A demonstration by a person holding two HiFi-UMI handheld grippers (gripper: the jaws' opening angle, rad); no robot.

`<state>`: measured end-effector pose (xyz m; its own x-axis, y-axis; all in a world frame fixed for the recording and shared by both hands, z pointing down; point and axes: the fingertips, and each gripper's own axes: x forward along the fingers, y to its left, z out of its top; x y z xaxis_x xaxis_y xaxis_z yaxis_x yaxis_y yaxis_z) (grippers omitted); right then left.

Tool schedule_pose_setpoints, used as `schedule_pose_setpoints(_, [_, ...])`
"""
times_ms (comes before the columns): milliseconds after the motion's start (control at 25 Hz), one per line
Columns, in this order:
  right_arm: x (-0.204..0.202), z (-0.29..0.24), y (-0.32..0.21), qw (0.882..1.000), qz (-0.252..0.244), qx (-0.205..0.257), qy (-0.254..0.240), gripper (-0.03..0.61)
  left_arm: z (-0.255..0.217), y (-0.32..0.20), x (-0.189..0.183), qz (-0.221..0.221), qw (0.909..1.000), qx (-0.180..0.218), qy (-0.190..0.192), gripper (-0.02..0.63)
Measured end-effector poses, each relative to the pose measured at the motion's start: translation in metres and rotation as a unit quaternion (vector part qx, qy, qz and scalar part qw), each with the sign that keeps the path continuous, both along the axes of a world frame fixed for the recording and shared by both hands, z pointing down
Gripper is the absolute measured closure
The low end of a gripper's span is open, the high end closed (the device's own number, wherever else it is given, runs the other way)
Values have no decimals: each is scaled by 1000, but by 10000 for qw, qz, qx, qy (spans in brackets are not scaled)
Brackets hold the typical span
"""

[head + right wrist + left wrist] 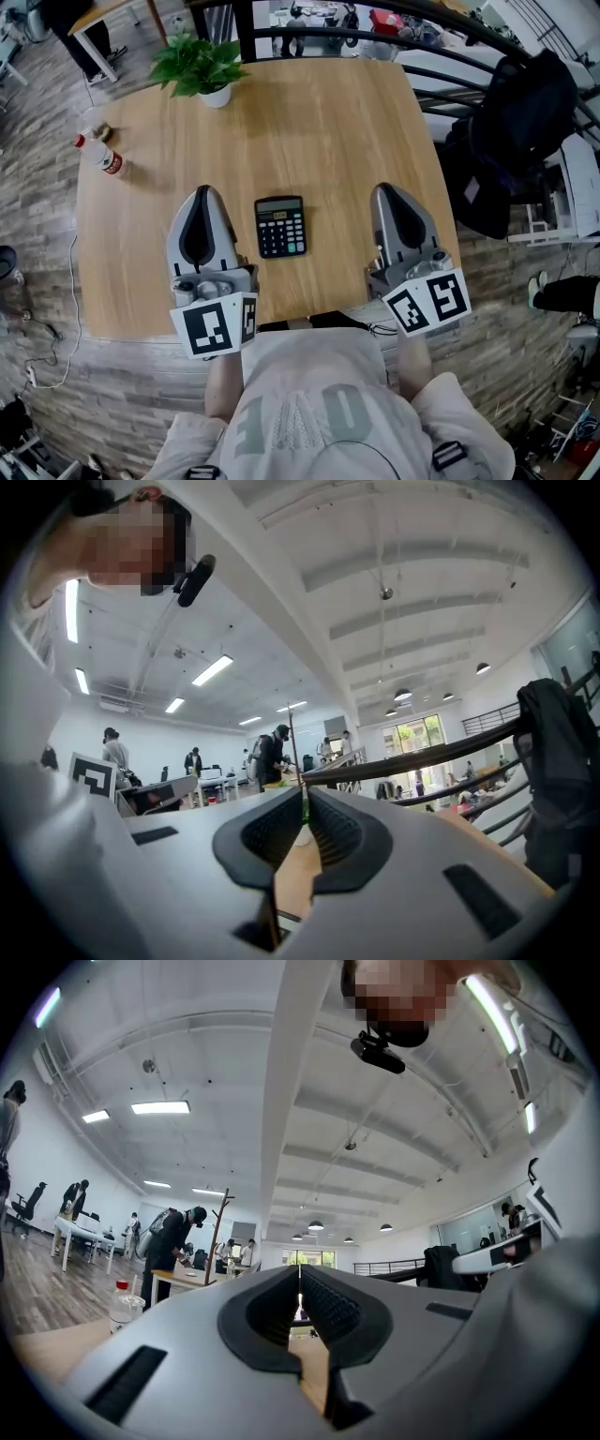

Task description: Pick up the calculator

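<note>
A black calculator (280, 226) with grey and green keys lies flat on the wooden table (309, 122), near the front edge. My left gripper (202, 193) rests just left of it, jaws shut with nothing between them. My right gripper (387, 190) sits to the calculator's right, farther off, also shut and empty. In the left gripper view the left gripper (299, 1274) points level across the room, tips touching. The right gripper (305, 797) in the right gripper view shows its tips together too. The calculator is out of sight in both gripper views.
A potted green plant (201, 66) stands at the table's far edge. A clear bottle with a red cap (101, 155) lies at the far left. A dark railing (394, 42) and a black jacket on a chair (516, 131) are beyond the table's right side.
</note>
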<state>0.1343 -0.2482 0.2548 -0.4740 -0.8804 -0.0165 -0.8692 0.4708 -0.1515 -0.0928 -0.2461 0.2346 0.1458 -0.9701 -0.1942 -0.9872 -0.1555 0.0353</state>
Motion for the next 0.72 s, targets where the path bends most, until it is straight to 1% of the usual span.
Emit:
schedule_pose_setpoints(80, [0,-4,-5,9996,-225,93,150,557,-2,0,7,5,10000,33,-34,601])
schedule_pose_setpoints(200, [-3,-15,-12,9977,-363,406,401,557,-5,-2,15,23,10000,75,-52,601])
schedule_pose_setpoints(280, [-6,-23,-20,9966,-465,548,410,552,-7,-4,18,10,9999,115,-55,601])
schedule_pose_setpoints(320, [-6,-27,-25,9964,-479,604,340,535,-9,-5,18,-2,9999,134,-77,601])
schedule_pose_setpoints(360, [-6,-31,-30,9966,-457,650,217,446,-10,-7,19,-7,9998,143,-102,601])
schedule_pose_setpoints(400, [-4,-35,-36,9968,-411,678,54,340,-11,-9,20,1,9998,141,-122,601])
schedule_pose_setpoints(440, [-1,-39,-41,9969,-367,685,-121,314,-11,-11,21,15,9998,130,-136,601])
schedule_pose_setpoints(520, [1,-44,-53,9965,-397,642,-370,282,-11,-15,20,12,9998,112,-156,601])
schedule_pose_setpoints(600, [-3,-48,-69,9957,-622,575,-377,267,-11,-20,16,-33,9998,106,-164,601])
schedule_pose_setpoints(680, [-15,-49,-85,9928,-1101,443,-188,259,-8,-25,12,-73,9998,68,-156,601])
schedule_pose_setpoints(720, [-25,-46,-90,9881,-1515,268,-25,259,-5,-27,10,-97,9998,36,-149,601])
